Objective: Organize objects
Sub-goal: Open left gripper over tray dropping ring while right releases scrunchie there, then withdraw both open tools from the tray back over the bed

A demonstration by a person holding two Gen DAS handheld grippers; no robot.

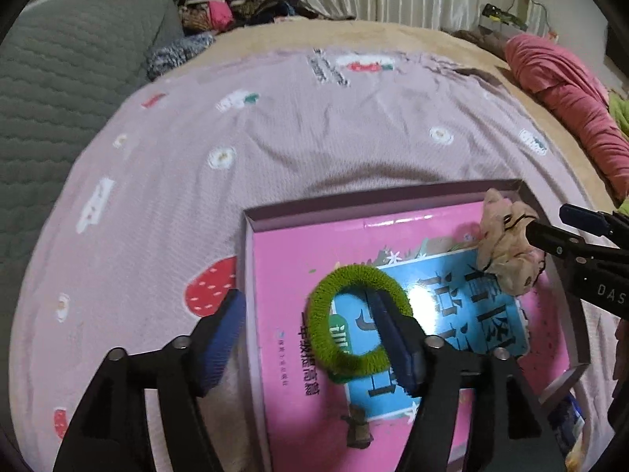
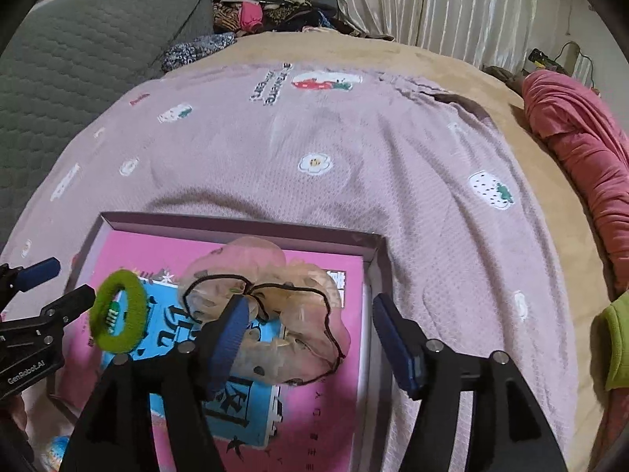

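the left claw (image 1: 310,334) is spread wide, and the green hair tie (image 1: 358,320) is hooked over its right finger (image 1: 393,348) rather than pinched, sitting low-centre in the left view above the pink book (image 1: 291,275) inside the shallow box (image 1: 354,200). the right claw (image 2: 310,338) is also wide open, with the sheer beige scrunchie (image 2: 271,306) and its black elastic loop draped over its left finger (image 2: 230,334), centre-low in the right view, over the same box (image 2: 236,222) on the bed cover (image 2: 354,149).

likely trouble: neither ring is clamped, so a tilt or quick pull could slide either one off early, or the fuzzy tie and the thin elastic could snag on a pad and get dragged out past the box rim onto the bed.

the green tie is a ring with no real long axis; its opening faces roughly toward the left camera. the scrunchie sprawls with its long axis running left to right across the right view.
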